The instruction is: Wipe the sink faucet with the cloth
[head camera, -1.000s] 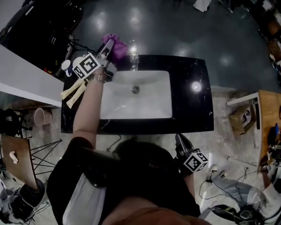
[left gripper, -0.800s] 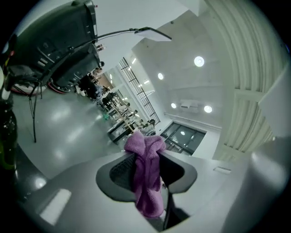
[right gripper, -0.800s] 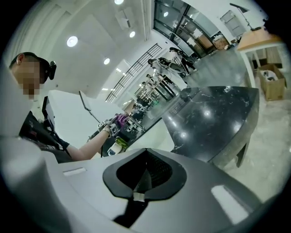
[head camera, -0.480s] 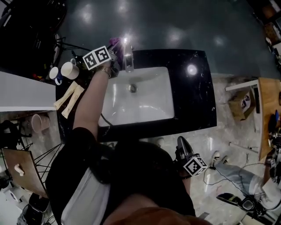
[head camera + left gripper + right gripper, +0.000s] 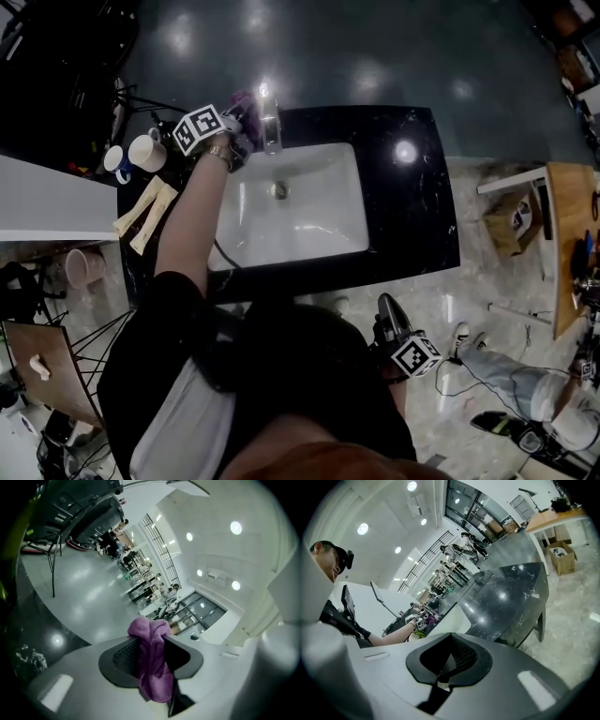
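a: where's the cloth point(image 5: 154, 677) right now?

b: pinched in the left gripper point(image 5: 151, 641). in the left gripper view the purple fabric is bunched between the two dark pads. a tuft pokes out past the tips and the rest hangs down toward the camera. the jaws stand partly apart, with the cloth filling the gap.

a: and the faucet point(image 5: 271, 127)?

b: in the head view it stands at the middle of the back edge of the sink point(image 5: 309, 220), shiny, with a glare of light on top. the cloth is just to its left, at the tip of the gripper. whether fabric touches metal i cannot tell from above.

a: what about the other hand?

b: the right gripper point(image 5: 451, 641) is well apart from all that. it's low at the person's right side, on the near side of the black counter point(image 5: 412, 206), over the pale floor point(image 5: 487, 309). its own view shows the pads pressed together, tip to tip.

a: what else is around the sink?

b: two mugs point(image 5: 141, 153) sit at the counter's far left end, near the left wrist. two pale flat sticks point(image 5: 145, 208) lie side by side just nearer the person. the basin is white, with a round drain point(image 5: 278, 190) toward the back. the person's left arm point(image 5: 187, 225) stretches along the sink's left side up to the faucet.
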### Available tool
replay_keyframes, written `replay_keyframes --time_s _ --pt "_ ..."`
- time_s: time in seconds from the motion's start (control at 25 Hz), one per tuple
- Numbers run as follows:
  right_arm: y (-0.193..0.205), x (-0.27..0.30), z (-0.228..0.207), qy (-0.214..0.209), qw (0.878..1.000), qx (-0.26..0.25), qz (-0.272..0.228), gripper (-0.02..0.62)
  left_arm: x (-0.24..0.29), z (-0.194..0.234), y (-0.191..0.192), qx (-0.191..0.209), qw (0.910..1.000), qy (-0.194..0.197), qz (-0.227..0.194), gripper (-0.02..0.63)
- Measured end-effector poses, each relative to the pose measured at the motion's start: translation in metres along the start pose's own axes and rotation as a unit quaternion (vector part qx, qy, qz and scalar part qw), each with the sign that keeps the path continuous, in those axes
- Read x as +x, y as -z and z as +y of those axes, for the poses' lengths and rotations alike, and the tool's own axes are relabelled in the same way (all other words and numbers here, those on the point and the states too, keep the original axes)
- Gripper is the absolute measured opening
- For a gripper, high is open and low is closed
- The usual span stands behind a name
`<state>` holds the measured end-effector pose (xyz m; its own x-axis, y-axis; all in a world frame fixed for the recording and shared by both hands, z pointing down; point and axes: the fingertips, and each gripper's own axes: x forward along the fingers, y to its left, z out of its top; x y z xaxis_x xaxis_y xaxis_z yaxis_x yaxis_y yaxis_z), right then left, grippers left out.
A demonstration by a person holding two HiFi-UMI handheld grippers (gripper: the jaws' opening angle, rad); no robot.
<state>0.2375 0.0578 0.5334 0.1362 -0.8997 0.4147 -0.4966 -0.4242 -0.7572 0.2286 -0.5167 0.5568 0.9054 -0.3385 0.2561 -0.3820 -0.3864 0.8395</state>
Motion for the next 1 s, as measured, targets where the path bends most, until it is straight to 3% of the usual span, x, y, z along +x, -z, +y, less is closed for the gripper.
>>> replay_keyframes --time_s 0.12,0.2,0.28,0.36,0.48,0.56,0.64,0.76,0.84,1.0 --pt "-0.003 -0.001 0.001 -0.008 1.0 -0.003 -0.001 0.012 -0.021 -0.046 -0.027 0.018 0.9972 0.069 -0.02 0.136" --pt "-0.003 -0.001 0.002 -0.014 1.0 -0.002 0.002 0.012 -0.038 -0.094 -0.034 0.087 0.9893 0.118 0.003 0.135" --pt "-0.003 0.0 0.005 -0.02 1.0 -0.001 0.003 0.012 -0.056 -0.145 -0.022 0.182 0.9688 0.16 0.053 0.133" --pt "-0.004 0.001 0.006 -0.024 1.0 0.0 0.003 0.012 -0.068 -0.18 -0.001 0.267 0.9396 0.186 0.107 0.133" --pt "-0.004 0.001 0.006 -0.024 1.0 -0.003 0.0 0.012 -0.062 -0.187 0.019 0.361 0.9054 0.154 0.161 0.133" --pt "-0.004 0.001 0.007 -0.022 1.0 -0.008 -0.003 0.012 -0.047 -0.172 0.021 0.397 0.892 0.114 0.184 0.133" --pt "-0.002 -0.003 0.003 -0.015 1.0 0.003 -0.009 0.012 -0.028 -0.155 0.014 0.395 0.8938 0.084 0.195 0.133" --pt "0.0 -0.008 -0.003 -0.006 1.0 0.019 -0.018 0.012 0.003 -0.137 -0.008 0.366 0.9109 0.048 0.183 0.132" --pt "0.0 -0.01 -0.003 0.0 1.0 0.017 -0.021 0.012 0.019 -0.128 -0.021 0.359 0.9156 0.026 0.178 0.132" --pt "0.003 -0.01 -0.008 0.003 0.999 0.027 -0.022 0.012 0.019 -0.13 -0.019 0.349 0.9175 0.036 0.187 0.132"
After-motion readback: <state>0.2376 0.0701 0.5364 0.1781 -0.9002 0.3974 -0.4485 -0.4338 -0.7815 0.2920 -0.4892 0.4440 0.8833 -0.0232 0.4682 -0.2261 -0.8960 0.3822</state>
